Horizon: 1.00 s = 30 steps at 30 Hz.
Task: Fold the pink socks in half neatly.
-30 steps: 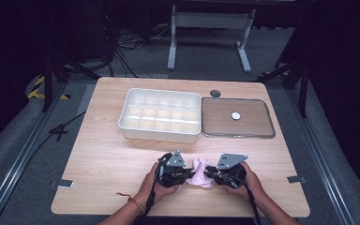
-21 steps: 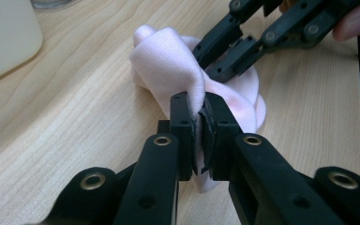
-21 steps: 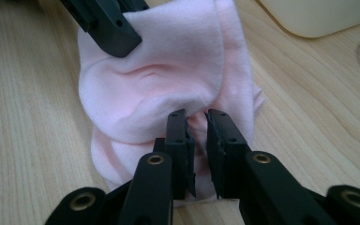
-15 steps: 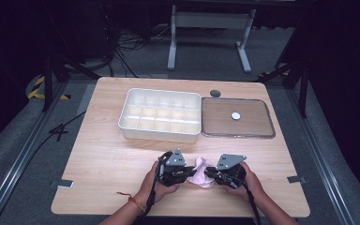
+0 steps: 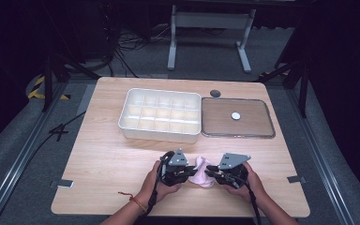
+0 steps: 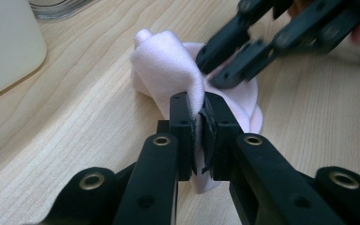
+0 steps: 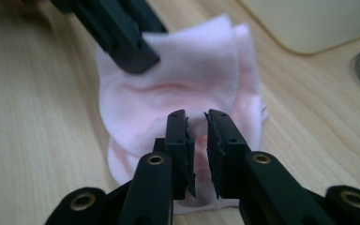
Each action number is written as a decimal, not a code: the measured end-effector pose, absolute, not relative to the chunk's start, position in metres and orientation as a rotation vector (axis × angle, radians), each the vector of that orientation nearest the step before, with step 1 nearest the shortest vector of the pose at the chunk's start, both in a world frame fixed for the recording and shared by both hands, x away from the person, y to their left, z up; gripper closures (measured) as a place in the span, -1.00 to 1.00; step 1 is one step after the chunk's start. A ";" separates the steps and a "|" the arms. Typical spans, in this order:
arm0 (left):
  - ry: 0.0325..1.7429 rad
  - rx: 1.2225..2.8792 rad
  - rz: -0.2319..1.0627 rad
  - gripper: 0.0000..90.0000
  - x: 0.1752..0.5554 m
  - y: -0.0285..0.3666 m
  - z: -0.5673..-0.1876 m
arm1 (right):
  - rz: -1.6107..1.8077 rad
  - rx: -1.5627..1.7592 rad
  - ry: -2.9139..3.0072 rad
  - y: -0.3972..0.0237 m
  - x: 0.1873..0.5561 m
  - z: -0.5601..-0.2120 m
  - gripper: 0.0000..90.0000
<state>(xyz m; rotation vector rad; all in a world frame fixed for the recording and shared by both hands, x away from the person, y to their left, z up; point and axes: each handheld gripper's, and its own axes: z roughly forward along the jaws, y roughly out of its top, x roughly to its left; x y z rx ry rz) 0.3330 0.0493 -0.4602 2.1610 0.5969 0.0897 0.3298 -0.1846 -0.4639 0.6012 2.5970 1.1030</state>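
Left tongs clamp a fold of the pink cloth; right tongs pinch its opposite edge. Folding appears underway; next, judge a coordinated lift toward the counter

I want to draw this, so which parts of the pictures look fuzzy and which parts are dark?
High view: dark all round the lit table, with small things soft. Left gripper view: the other gripper's black jaws at the top are blurry, while the pink cloth is sharp. Right gripper view: the white tray behind is out of focus.
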 end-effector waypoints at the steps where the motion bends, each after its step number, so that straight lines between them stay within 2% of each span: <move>1: 0.603 2.156 0.087 0.84 0.332 0.049 -0.460 | 1.072 0.591 2.610 -0.182 0.330 -0.467 0.78; 17: 0.547 2.161 0.105 0.83 0.328 0.032 -0.456 | 1.066 0.590 2.596 -0.172 0.331 -0.473 0.82; 22: 0.548 2.168 0.119 0.85 0.328 0.033 -0.456 | 1.100 0.595 2.593 -0.178 0.333 -0.470 0.68; 30: 0.555 2.165 0.123 0.85 0.328 0.035 -0.456 | 1.128 0.679 2.524 -0.206 0.335 -0.455 0.67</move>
